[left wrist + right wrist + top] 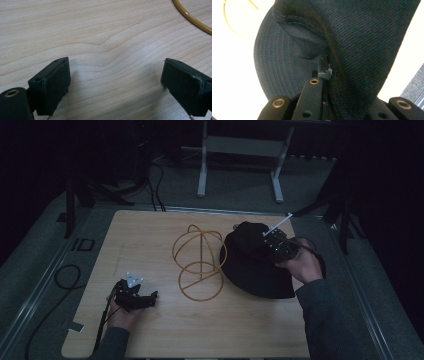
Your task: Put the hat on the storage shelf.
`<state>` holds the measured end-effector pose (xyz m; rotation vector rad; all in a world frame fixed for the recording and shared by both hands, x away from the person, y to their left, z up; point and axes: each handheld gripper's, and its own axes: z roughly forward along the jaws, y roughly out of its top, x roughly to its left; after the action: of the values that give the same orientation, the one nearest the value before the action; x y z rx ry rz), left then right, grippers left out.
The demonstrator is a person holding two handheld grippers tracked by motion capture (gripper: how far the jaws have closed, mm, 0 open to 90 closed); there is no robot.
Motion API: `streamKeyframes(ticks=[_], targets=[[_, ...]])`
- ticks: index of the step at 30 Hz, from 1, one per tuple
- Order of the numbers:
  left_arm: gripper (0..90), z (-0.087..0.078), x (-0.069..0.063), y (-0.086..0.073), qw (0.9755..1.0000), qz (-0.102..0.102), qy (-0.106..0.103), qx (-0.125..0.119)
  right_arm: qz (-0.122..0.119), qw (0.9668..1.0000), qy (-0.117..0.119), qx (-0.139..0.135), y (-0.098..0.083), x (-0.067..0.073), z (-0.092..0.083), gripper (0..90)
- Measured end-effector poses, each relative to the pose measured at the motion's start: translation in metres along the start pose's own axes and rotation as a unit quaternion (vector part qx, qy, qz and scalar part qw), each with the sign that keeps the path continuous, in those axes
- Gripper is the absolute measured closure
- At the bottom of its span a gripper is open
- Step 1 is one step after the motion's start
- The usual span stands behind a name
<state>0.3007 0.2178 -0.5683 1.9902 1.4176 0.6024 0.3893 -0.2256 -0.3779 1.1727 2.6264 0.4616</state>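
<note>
Dim room, grey floor (240,190), white stand (202,165)

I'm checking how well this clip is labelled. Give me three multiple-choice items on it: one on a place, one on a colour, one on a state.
1. Where does the wire stand sit?
A. Left of the black hat
B. Right of it
C. On it

2. The stand's colour?
A. Blue
B. Yellow-gold
C. White

3. The left tongs are:
A. Open, empty
B. Shut on the hat
C. Shut on the stand

Answers: 1 A, the high view shows it left of the hat. 2 B, its wire looks golden. 3 A, only bare table lies between the jaws.
</note>
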Motion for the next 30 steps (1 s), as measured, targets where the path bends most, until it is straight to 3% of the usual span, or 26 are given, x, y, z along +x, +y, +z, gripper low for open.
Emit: streamKeyframes(ticks=[30], targets=[[9.4,0.0,0.0,0.0,1.0,0.0,0.0,0.001,-0.038,0.999,0.007,-0.02,0.018,0.002,-0.04,88.0]])
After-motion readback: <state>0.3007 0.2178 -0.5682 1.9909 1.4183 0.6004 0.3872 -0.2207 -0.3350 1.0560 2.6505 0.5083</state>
